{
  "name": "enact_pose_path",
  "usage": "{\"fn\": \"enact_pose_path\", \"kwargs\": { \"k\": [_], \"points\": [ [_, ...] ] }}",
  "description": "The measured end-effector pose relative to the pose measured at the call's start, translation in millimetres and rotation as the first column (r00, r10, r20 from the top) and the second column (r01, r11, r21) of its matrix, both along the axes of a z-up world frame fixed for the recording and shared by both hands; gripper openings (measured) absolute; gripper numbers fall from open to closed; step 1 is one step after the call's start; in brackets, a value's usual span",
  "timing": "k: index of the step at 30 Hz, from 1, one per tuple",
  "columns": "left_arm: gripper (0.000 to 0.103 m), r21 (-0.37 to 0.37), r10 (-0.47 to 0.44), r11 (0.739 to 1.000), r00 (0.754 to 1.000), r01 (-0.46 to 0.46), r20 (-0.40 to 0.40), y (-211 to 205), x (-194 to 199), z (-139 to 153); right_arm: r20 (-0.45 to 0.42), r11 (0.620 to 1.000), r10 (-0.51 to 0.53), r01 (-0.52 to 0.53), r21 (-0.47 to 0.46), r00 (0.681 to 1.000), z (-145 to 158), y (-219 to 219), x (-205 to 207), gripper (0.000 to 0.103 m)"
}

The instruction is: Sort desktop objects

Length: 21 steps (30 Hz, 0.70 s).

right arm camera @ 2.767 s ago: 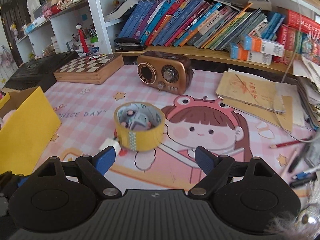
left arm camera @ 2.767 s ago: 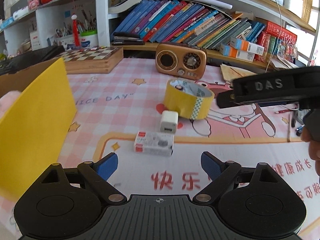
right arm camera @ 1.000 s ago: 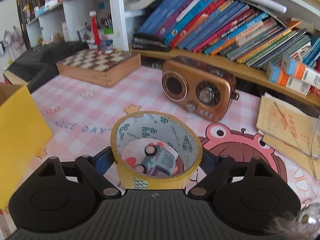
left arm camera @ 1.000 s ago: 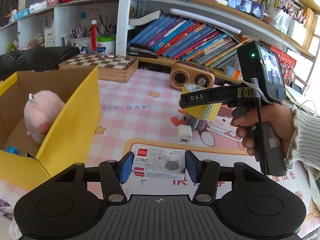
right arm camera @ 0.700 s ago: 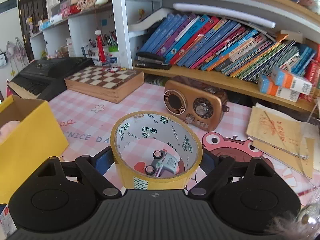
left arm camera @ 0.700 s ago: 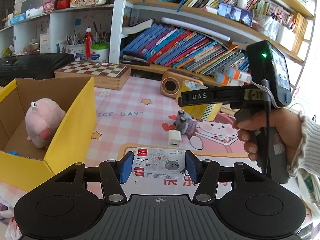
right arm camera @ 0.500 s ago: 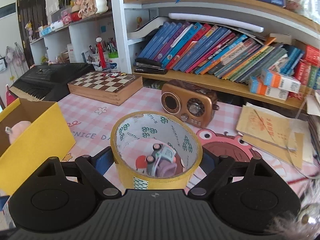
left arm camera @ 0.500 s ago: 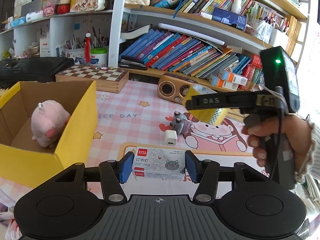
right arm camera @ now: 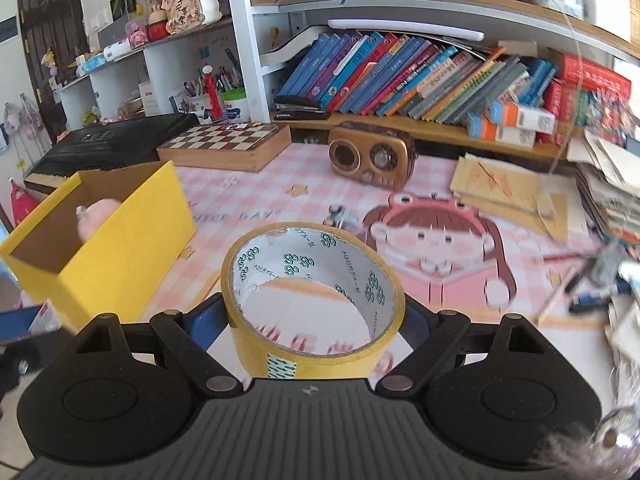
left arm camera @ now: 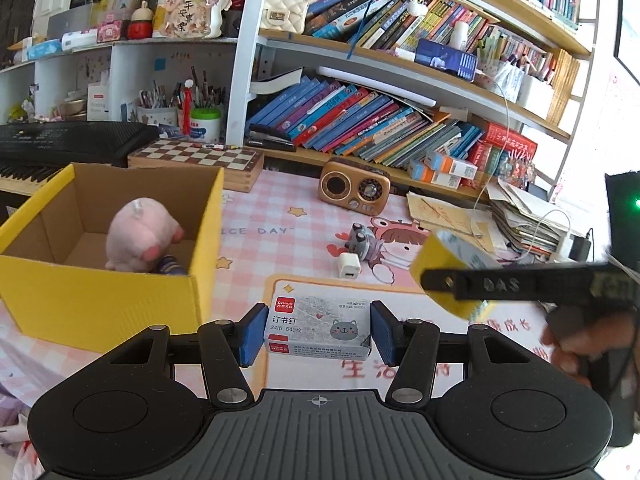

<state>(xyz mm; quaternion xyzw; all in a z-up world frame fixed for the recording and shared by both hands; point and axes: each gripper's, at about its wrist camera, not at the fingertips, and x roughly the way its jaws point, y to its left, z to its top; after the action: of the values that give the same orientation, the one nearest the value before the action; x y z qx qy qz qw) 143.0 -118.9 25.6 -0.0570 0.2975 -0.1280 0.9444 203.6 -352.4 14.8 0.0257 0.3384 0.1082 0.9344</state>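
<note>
Both of our grippers have risen well above the desk (left arm camera: 280,216) since the earlier frames, each carrying its load up and back, so that the open yellow cardboard box (left arm camera: 120,300) now shows its whole inside in the left wrist view. We see that box standing on the left of the pink checked cartoon desk mat (right arm camera: 304,196), with a pink plush pig (left arm camera: 140,236) resting inside it against the near wall. Behind it lie a black keyboard (right arm camera: 108,140) and a wooden chessboard case (left arm camera: 200,160), and further right a small brown retro radio (left arm camera: 354,190) sits below the shelf of slanting books (right arm camera: 400,76).

Our right gripper (right arm camera: 312,320) has its blue-padded fingers clamped on a roll of yellow packing tape (right arm camera: 312,300), held in the air with its open core facing up and forward; in the left wrist view the same roll (left arm camera: 452,272) hangs to the right, above the mat. Our left gripper (left arm camera: 318,332) has its fingers pressed against the two short ends of a small white staple box with a grey cat drawing (left arm camera: 318,328), held level above the mat and just right of the yellow box's near corner.

On the mat, a small grey toy car (left arm camera: 362,240) lies near the mat's printed frog-hat girl, and a white charger plug (left arm camera: 349,266) lies just in front of it.
</note>
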Motion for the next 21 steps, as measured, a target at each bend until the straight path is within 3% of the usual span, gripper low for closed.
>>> {"fn": "enact_pose_path", "kwargs": {
  "k": [9,21],
  "points": [
    [0.054,-0.001,-0.030,1.000,0.999,0.030,-0.026,50.9,-34.2,-9.0,-0.084,1.000,-0.018,0.017,-0.009,0.996,-9.6,53.4,-71.5,0.087],
    [0.054,0.003,-0.015,1.000,0.998,0.015,-0.064,121.3,-79.8,-21.2,-0.142,1.000,-0.004,0.002,-0.016,0.990,-16.4,127.0,-131.6,0.087]
  ]
}}
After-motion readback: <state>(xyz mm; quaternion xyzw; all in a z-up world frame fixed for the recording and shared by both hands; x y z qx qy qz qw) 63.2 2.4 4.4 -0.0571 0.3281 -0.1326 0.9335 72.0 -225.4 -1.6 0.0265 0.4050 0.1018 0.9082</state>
